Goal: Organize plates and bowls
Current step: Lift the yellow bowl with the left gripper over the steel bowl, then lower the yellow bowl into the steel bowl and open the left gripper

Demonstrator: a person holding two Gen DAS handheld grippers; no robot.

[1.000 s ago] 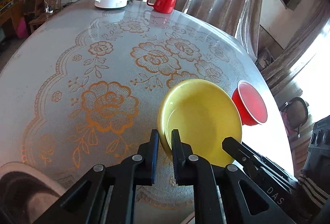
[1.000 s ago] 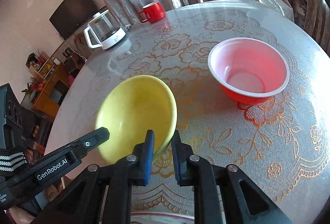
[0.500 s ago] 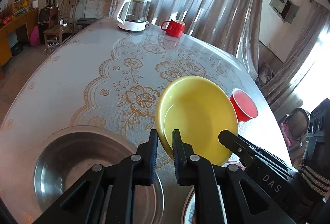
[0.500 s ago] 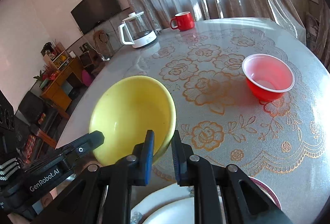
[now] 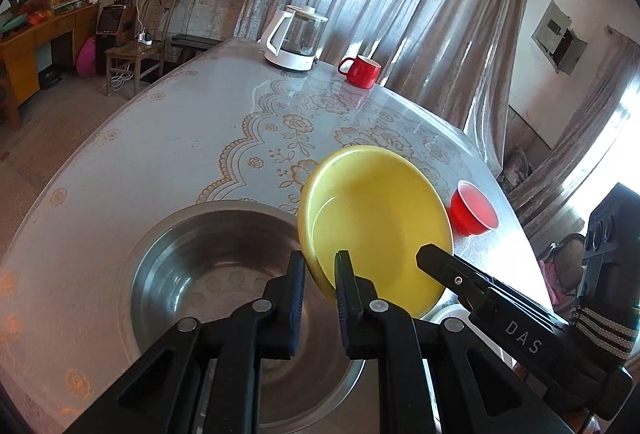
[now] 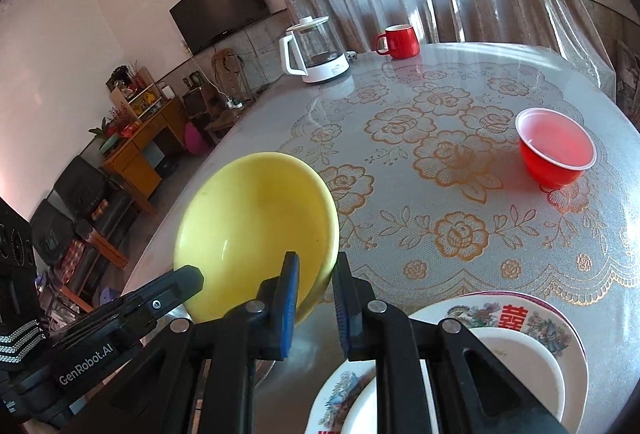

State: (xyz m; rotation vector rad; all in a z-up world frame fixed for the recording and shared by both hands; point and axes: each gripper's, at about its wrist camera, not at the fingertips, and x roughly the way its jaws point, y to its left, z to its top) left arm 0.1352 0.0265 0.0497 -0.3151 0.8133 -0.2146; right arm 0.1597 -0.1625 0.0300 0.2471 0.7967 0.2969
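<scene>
Both grippers are shut on the rim of a yellow bowl (image 5: pixel 376 226), held in the air above the table. My left gripper (image 5: pixel 320 274) pinches its near left rim; my right gripper (image 6: pixel 316 274) pinches the opposite rim, with the bowl (image 6: pixel 256 230) to its left. A large steel bowl (image 5: pixel 224 274) sits on the table below and left of the yellow bowl. A red plastic bowl (image 6: pixel 556 150) stands further out on the table, also in the left wrist view (image 5: pixel 474 208). Stacked patterned plates (image 6: pixel 520 354) lie under my right gripper.
A white-based glass kettle (image 5: pixel 296 38) and a red mug (image 5: pixel 360 71) stand at the far edge of the round table (image 5: pixel 160 162) with its lace-patterned cover. Curtains hang behind. A chair and cabinets stand on the floor to the left.
Both grippers have pulled back toward the near table edge with the yellow bowl. The steel bowl and the stacked plates have come into view below. The red bowl now looks farther away.
</scene>
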